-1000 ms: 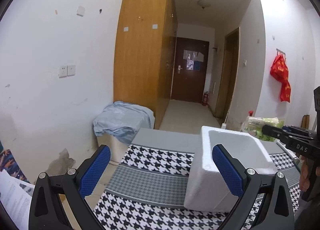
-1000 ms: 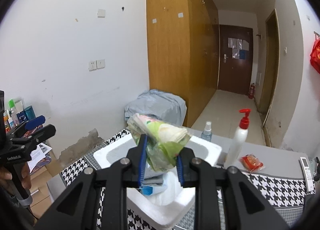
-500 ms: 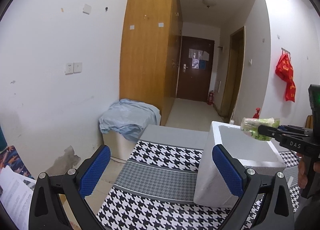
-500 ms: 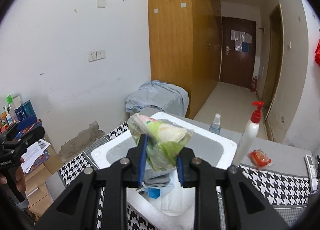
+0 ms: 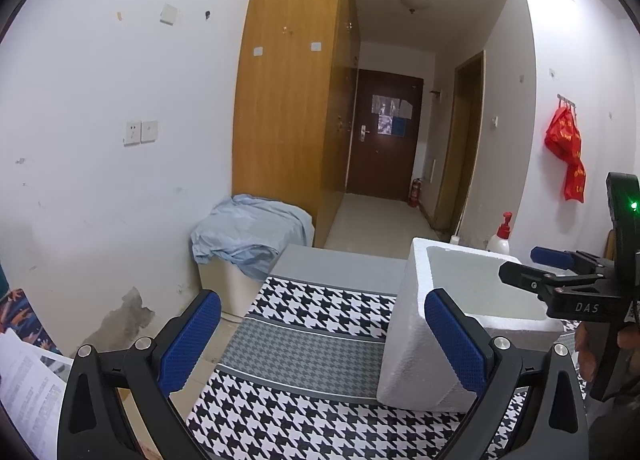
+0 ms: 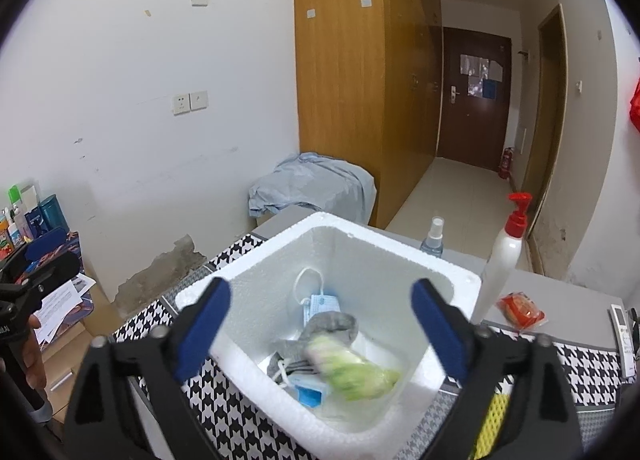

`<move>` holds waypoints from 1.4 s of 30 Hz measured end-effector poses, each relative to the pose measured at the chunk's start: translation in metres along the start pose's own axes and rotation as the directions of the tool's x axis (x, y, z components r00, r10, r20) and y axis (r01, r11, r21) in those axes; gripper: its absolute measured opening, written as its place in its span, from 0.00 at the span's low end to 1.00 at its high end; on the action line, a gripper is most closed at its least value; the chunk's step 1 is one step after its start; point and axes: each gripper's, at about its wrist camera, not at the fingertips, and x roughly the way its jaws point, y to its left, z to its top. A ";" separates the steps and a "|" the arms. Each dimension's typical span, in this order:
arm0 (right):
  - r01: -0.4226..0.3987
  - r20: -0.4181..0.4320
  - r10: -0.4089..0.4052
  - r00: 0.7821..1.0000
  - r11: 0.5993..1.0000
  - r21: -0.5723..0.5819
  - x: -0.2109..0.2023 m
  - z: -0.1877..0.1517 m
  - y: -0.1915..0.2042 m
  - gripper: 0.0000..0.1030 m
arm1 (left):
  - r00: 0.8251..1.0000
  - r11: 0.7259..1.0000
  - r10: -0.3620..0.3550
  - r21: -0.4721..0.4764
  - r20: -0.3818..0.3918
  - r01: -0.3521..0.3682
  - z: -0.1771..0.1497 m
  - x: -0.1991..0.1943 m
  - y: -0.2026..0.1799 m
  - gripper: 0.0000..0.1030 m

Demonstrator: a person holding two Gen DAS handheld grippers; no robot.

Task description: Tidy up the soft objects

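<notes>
A white foam box (image 6: 404,256) stands on the houndstooth tablecloth (image 5: 320,308); it also shows in the left wrist view (image 5: 412,344). Inside it lie a green tissue pack (image 6: 352,370), blurred as it drops, a grey sock (image 6: 332,324) and blue face masks (image 6: 320,306). My right gripper (image 6: 320,328) is open and empty above the box; it also shows in the left wrist view (image 5: 536,268). My left gripper (image 5: 320,340) is open and empty, left of the box and above the cloth.
A white pump bottle with a red top (image 6: 504,256), a small spray bottle (image 6: 434,238), a red snack packet (image 6: 520,310) and a remote (image 6: 622,334) stand behind and right of the box. A yellow item (image 6: 490,424) lies near the box. A cloth-covered bin (image 5: 248,252) stands by the wardrobe.
My right gripper has opened and let go of the green tissue pack, which has dropped into the foam box. The left gripper has stayed open and shifted slightly.
</notes>
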 end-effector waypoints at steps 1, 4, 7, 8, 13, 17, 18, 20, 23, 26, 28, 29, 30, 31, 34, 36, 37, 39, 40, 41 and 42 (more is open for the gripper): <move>-0.002 0.005 0.002 1.000 1.000 0.000 -0.002 0.000 0.001 0.95 | 1.000 1.000 0.000 -0.001 0.002 0.000 0.000 -0.002 0.001 0.99; -0.005 0.031 0.005 1.000 1.000 0.004 -0.011 -0.001 0.000 0.99 | 1.000 1.000 -0.005 0.009 -0.002 0.005 -0.001 -0.004 -0.003 0.99; -0.008 0.053 0.007 0.999 1.000 0.010 -0.022 0.000 -0.002 1.00 | 1.000 1.000 -0.007 0.018 -0.003 0.007 -0.001 -0.006 -0.008 0.99; -0.011 0.060 0.010 0.998 1.000 0.013 -0.025 0.000 -0.003 1.00 | 1.000 1.000 -0.008 0.019 0.000 0.008 0.000 -0.007 -0.010 0.99; -0.007 0.075 0.007 0.997 1.000 0.003 -0.040 -0.003 -0.004 1.00 | 1.000 0.999 -0.025 0.032 0.013 0.025 0.002 -0.014 -0.021 0.99; -0.009 0.097 0.008 0.995 1.000 0.007 -0.056 -0.007 -0.008 1.00 | 0.999 0.998 -0.039 0.047 0.019 0.038 0.003 -0.021 -0.033 0.99; -0.006 0.101 0.006 0.995 1.000 0.008 -0.060 -0.008 -0.009 1.00 | 0.999 0.998 -0.043 0.048 0.021 0.042 0.003 -0.023 -0.035 0.99; -0.005 0.108 0.004 0.994 1.000 0.012 -0.066 -0.011 -0.012 1.00 | 0.999 0.998 -0.048 0.049 0.023 0.047 0.003 -0.026 -0.039 0.99; -0.010 0.110 0.008 0.994 1.000 0.016 -0.074 -0.017 -0.015 1.00 | 0.998 0.997 -0.053 0.055 0.024 0.052 0.001 -0.030 -0.047 0.99; -0.011 0.117 0.009 0.993 1.000 0.012 -0.082 -0.022 -0.015 1.00 | 0.998 0.996 -0.062 0.063 0.030 0.061 0.001 -0.034 -0.053 0.99; -0.014 0.124 0.013 0.992 1.000 0.008 -0.087 -0.024 -0.016 1.00 | 0.997 0.996 -0.068 0.068 0.034 0.066 0.001 -0.037 -0.057 0.99; -0.012 0.128 0.011 0.992 1.000 0.006 -0.090 -0.026 -0.016 1.00 | 0.997 0.995 -0.069 0.073 0.041 0.065 0.001 -0.040 -0.060 0.99; -0.011 0.129 0.011 0.992 1.000 0.004 -0.092 -0.027 -0.017 1.00 | 0.996 0.995 -0.073 0.076 0.045 0.069 0.002 -0.041 -0.062 0.99; -0.012 0.130 0.011 0.991 1.000 0.004 -0.095 -0.028 -0.017 1.00 | 0.996 0.994 -0.080 0.075 0.046 0.076 0.001 -0.042 -0.064 0.99; -0.020 0.137 0.019 0.990 1.000 0.006 -0.102 -0.035 -0.018 1.00 | 0.995 0.993 -0.090 0.076 0.048 0.086 0.000 -0.045 -0.070 0.99; -0.016 0.139 0.015 0.990 1.000 0.008 -0.105 -0.037 -0.018 1.00 | 0.995 0.993 -0.092 0.079 0.047 0.088 -0.002 -0.046 -0.073 0.99; -0.017 0.140 0.015 0.990 1.000 0.011 -0.106 -0.039 -0.019 1.00 | 0.995 0.993 -0.089 0.077 0.049 0.085 -0.003 -0.046 -0.073 0.99; -0.019 0.145 0.017 0.989 1.000 0.016 -0.109 -0.043 -0.019 1.00 | 0.995 0.994 -0.090 0.073 0.053 0.086 -0.006 -0.047 -0.074 0.99; -0.017 0.149 0.014 0.989 1.000 0.018 -0.110 -0.045 -0.019 1.00 | 0.994 0.993 -0.095 0.069 0.051 0.092 -0.008 -0.046 -0.075 0.99; -0.018 0.151 0.015 0.988 1.000 0.017 -0.111 -0.047 -0.019 1.00 | 0.994 0.993 -0.101 0.063 0.050 0.098 -0.010 -0.045 -0.075 0.99; -0.017 0.153 0.014 0.988 1.000 0.016 -0.112 -0.049 -0.019 1.00 | 0.993 0.993 -0.107 0.062 0.047 0.104 -0.012 -0.046 -0.075 0.99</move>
